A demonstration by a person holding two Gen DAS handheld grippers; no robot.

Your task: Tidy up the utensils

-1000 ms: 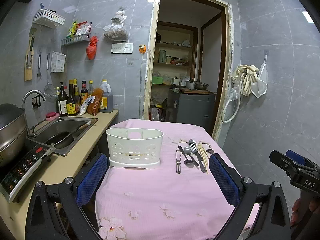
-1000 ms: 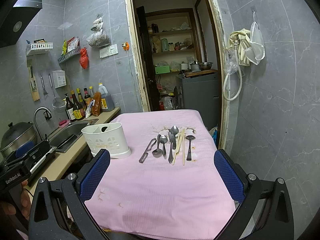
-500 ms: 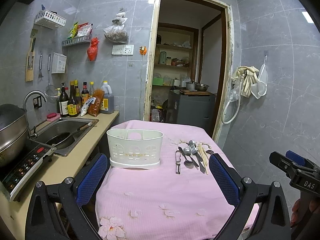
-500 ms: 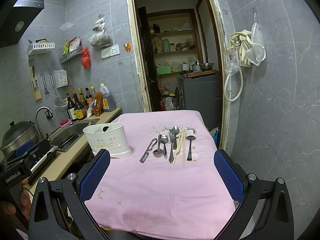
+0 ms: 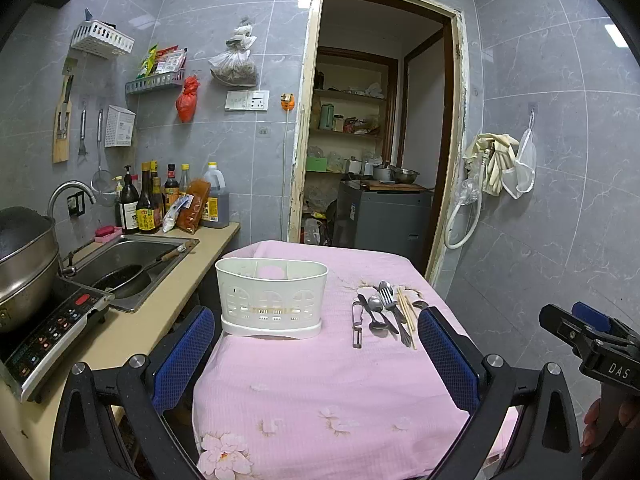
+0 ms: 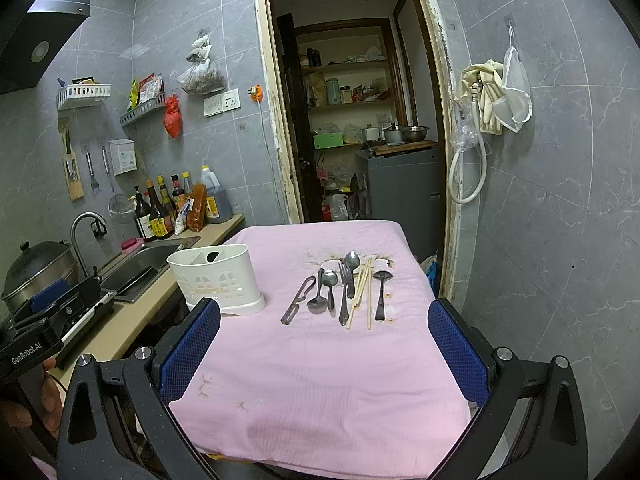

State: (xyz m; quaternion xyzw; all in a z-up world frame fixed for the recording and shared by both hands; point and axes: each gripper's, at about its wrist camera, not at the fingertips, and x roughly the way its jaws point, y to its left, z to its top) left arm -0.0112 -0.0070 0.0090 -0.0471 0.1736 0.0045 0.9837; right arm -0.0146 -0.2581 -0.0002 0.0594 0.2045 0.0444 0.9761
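A white plastic utensil holder (image 5: 272, 300) (image 6: 216, 280) stands on the pink-clothed table (image 5: 320, 380) (image 6: 320, 360), left of a row of loose utensils. The row holds a peeler (image 6: 298, 300), spoons (image 6: 330, 280), a fork (image 6: 345, 292), wooden chopsticks (image 6: 360, 292) and a small ladle (image 6: 382, 288); it also shows in the left wrist view (image 5: 384, 312). My left gripper (image 5: 316, 356) is open and empty, near the table's front edge. My right gripper (image 6: 324, 344) is open and empty, back from the utensils.
A counter along the left carries a sink (image 5: 132, 264) with a pan, an induction cooker (image 5: 52, 328), a steel pot (image 5: 24, 256) and sauce bottles (image 5: 160, 200). A doorway (image 5: 380, 140) opens behind the table. A tiled wall (image 5: 560, 200) stands on the right.
Both views have shifted very slightly; the utensils and holder have not moved. Both grippers stay open and empty.
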